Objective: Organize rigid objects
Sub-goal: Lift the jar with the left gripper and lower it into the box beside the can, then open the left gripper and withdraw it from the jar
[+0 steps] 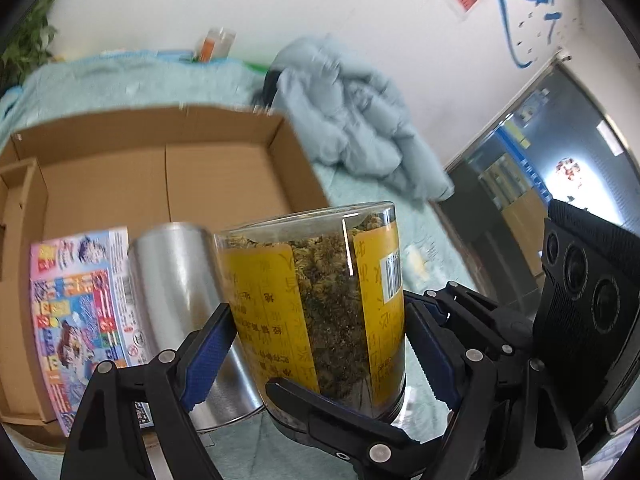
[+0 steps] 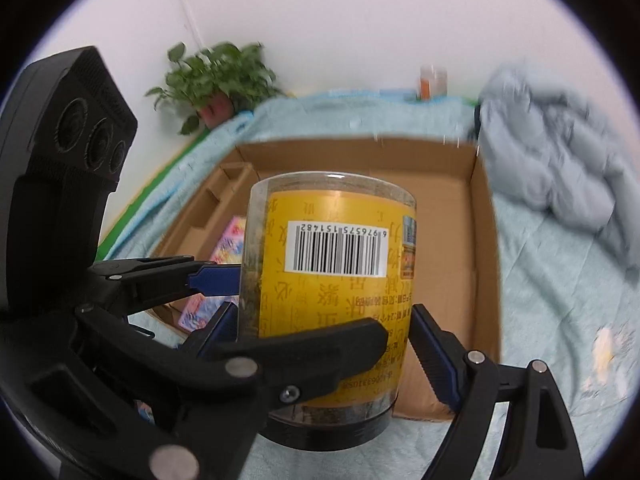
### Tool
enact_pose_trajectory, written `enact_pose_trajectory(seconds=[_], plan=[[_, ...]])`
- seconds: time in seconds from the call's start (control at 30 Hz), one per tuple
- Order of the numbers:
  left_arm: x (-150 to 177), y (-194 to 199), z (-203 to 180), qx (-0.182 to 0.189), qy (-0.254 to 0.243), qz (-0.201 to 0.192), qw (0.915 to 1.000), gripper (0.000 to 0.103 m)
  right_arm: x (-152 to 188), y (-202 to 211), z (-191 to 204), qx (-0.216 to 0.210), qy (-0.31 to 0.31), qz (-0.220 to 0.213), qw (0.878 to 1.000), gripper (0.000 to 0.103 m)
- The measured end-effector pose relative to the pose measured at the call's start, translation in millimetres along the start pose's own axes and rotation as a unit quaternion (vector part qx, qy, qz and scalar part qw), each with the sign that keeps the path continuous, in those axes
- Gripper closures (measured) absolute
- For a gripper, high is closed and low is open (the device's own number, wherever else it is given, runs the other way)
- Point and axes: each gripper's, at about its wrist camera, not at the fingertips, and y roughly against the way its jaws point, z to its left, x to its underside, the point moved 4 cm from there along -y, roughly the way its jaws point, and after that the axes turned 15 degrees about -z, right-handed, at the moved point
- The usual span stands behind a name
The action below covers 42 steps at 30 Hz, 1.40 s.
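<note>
Yellow-labelled jar (image 1: 320, 312) is clamped by both your left gripper (image 1: 320, 344) and right gripper (image 2: 324, 336); only the left view shows the can (image 1: 176, 304) beside it.

i count one clear jar (image 1: 320, 304) with a yellow label, packed with dried greenish stuff. one silver can (image 1: 176, 280). one colourful printed packet (image 1: 80, 312). one open cardboard box (image 1: 168, 176). one potted plant (image 2: 216, 80). one crumpled grey-blue jacket (image 1: 352, 120). one small orange-labelled bottle (image 1: 214, 44) by the wall. and two tongs of mine: my left tongs (image 1: 320, 344) and my right tongs (image 2: 320, 332).
</note>
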Motion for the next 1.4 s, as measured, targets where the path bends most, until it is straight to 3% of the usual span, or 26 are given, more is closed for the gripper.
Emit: enact_pose_trajectory(seconds=[0.23,0.47,0.6,0.73,0.93,1.0,1.1,1.2,1.3,1.33,1.37,1.4], plan=[[26,-41,20,0.006,0.041,0.049,0.9979,0.020,26,-22,-19,0.006,-0.014,0.051,0.999,0.018],[26,-56,20,0.001,0.042,0.062,0.9972,0.018,26,-27,-28,0.008,-0.037,0.069,0.997,0.018],[21,-47,25,0.006,0.068,0.055,0.9962,0.018,30,-35,-36,0.015,-0.062,0.083,0.995,0.018],[17,-26,31,-0.018,0.058,0.028,0.9978,0.018,35,-42,-43,0.018,-0.092,0.085,0.992,0.016],[33,15,49,-0.048,0.056,-0.020,0.9971,0.018,39,-30,-45,0.019,-0.078,0.082,0.993,0.016],[44,32,59,-0.067,0.055,-0.039,0.9954,0.018,42,-20,-46,0.006,-0.079,0.075,0.994,0.019],[58,56,65,-0.092,0.044,-0.069,0.9924,0.018,43,-12,-42,0.023,-0.054,0.062,0.996,0.042],[67,76,64,-0.107,0.027,-0.095,0.9893,0.018,46,-11,-40,0.038,-0.039,0.056,0.997,0.045],[70,100,51,-0.137,-0.017,-0.142,0.9802,0.018,44,1,-38,0.013,-0.073,0.024,0.997,0.043],[70,109,46,-0.152,-0.038,-0.165,0.9738,0.014,43,7,-36,0.009,-0.080,0.010,0.997,0.038],[70,121,40,-0.170,-0.061,-0.193,0.9644,0.010,43,13,-33,0.014,-0.076,-0.003,0.997,0.028],[72,134,35,-0.190,-0.082,-0.221,0.9531,0.000,42,21,-29,0.031,-0.060,-0.025,0.997,0.022]])
